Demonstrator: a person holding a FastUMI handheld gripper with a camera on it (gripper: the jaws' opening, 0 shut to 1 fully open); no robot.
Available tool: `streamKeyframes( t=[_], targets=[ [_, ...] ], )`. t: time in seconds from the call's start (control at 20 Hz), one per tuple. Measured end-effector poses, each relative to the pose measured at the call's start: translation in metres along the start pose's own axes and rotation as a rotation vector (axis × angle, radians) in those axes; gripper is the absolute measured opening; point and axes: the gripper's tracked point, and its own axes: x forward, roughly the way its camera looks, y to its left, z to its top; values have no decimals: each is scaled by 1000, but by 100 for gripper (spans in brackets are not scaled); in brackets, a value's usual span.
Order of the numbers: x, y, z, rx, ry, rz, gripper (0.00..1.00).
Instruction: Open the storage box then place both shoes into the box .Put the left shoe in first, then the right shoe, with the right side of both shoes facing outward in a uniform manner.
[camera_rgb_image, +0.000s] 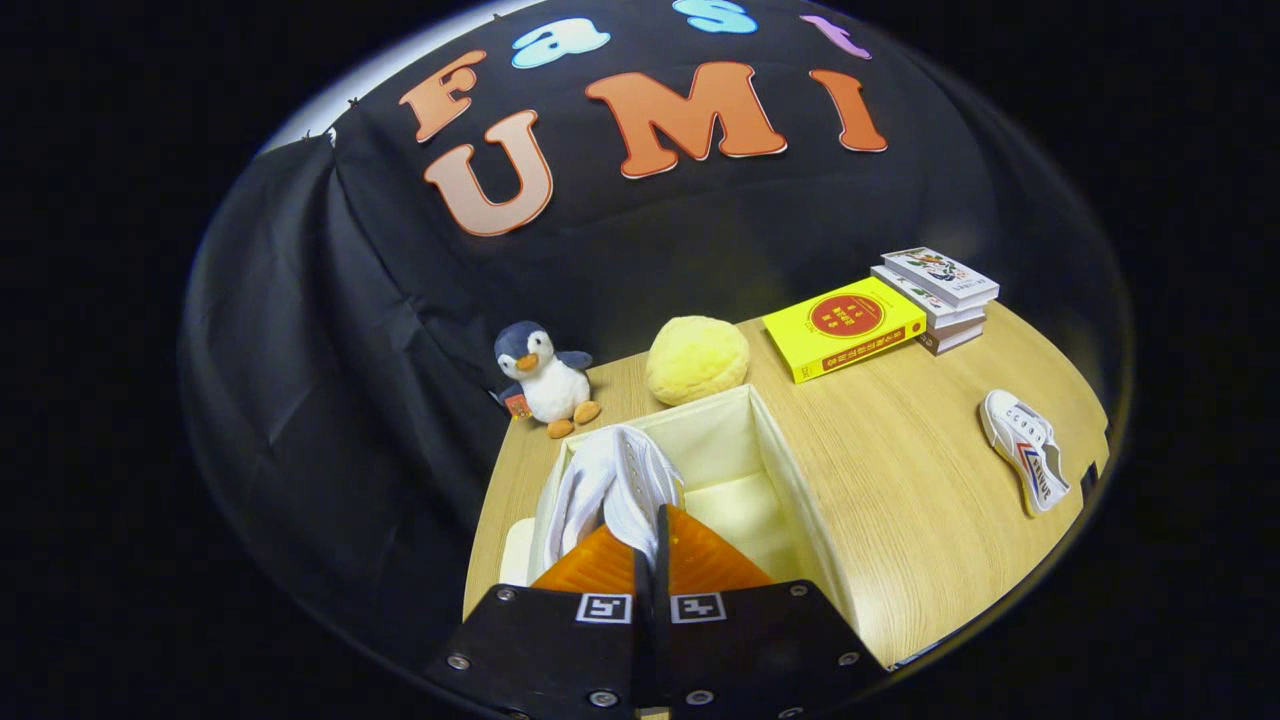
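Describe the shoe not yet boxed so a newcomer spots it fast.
Start at the wooden table and the open box, over which the claw is shut on one white shoe. The other shoe lies alone beyond the box, below the books: white, with red and blue stripes.

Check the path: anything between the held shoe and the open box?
Nothing visible blocks it. The hand-held gripper is shut on the white shoe, which hangs over the open storage box; what shows of its interior looks bare. The second shoe lies well off to the side on the table.
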Motion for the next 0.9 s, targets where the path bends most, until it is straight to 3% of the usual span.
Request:
streamKeyframes(
  t=[0.9],
  targets=[
    [52, 15, -18, -45, 31, -54, 0]
  ],
)
